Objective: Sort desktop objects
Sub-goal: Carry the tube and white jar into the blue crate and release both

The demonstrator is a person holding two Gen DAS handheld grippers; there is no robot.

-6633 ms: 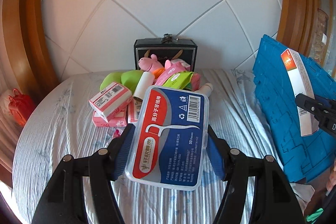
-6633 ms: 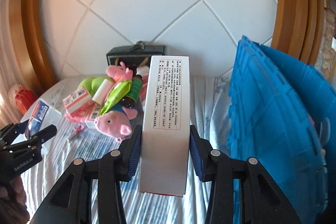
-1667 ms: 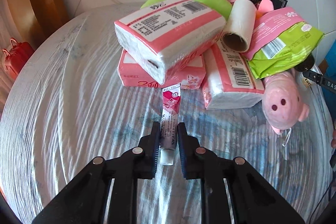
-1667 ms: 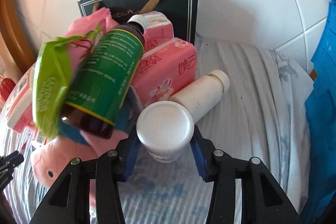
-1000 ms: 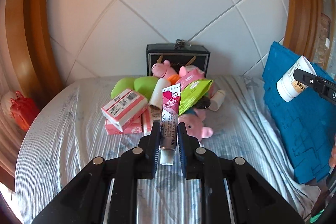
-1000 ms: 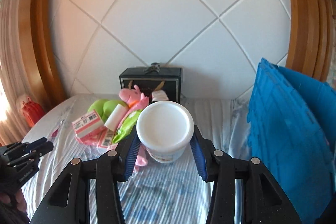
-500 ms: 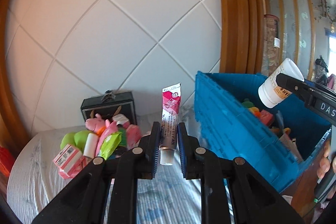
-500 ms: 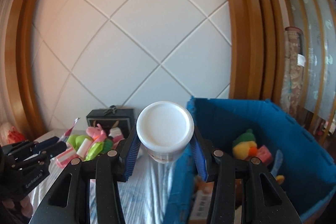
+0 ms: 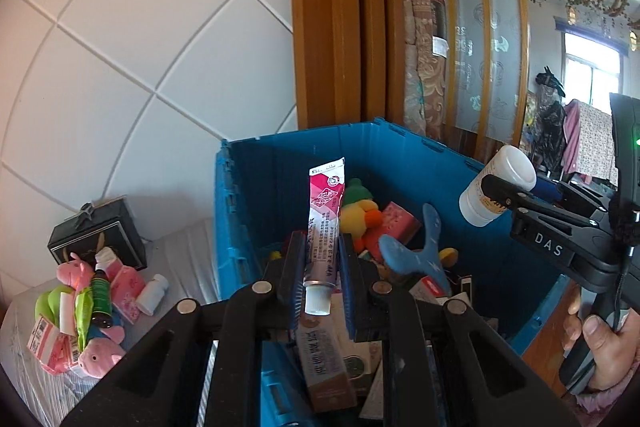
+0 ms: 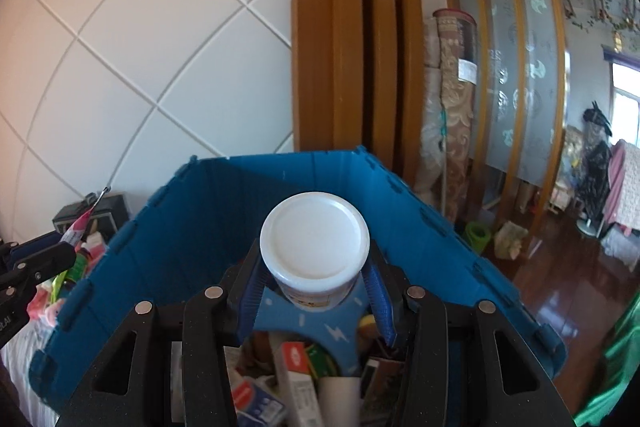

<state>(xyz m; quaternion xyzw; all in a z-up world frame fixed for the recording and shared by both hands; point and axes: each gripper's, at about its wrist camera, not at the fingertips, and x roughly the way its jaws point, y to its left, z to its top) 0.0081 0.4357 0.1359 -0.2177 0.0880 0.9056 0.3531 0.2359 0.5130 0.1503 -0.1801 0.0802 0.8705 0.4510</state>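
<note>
Left wrist view: the left hand-held gripper (image 9: 322,269) is clenched on a pink and white tube (image 9: 323,227), cap toward the camera, crimped end up, held above the open blue crate (image 9: 240,211). Beyond it, the right hand-held gripper (image 9: 505,191) (a hand (image 9: 604,347) grips its handle at the lower right) grasps a white jar (image 9: 496,185) over the crate's far side. Inside the crate lie a blue plush piece (image 9: 416,259), a yellow and green soft toy (image 9: 358,207), a pink block (image 9: 398,217) and several boxes. Left of the crate, on the striped bed cover (image 9: 188,247), sits a heap with pink pig toys (image 9: 100,353), a green bottle (image 9: 100,297), a small white bottle (image 9: 152,293) and a dark gift box (image 9: 96,239).

Right wrist view: blue pads (image 10: 378,301) press the jar (image 10: 315,241) on both sides, lid facing the camera.
</note>
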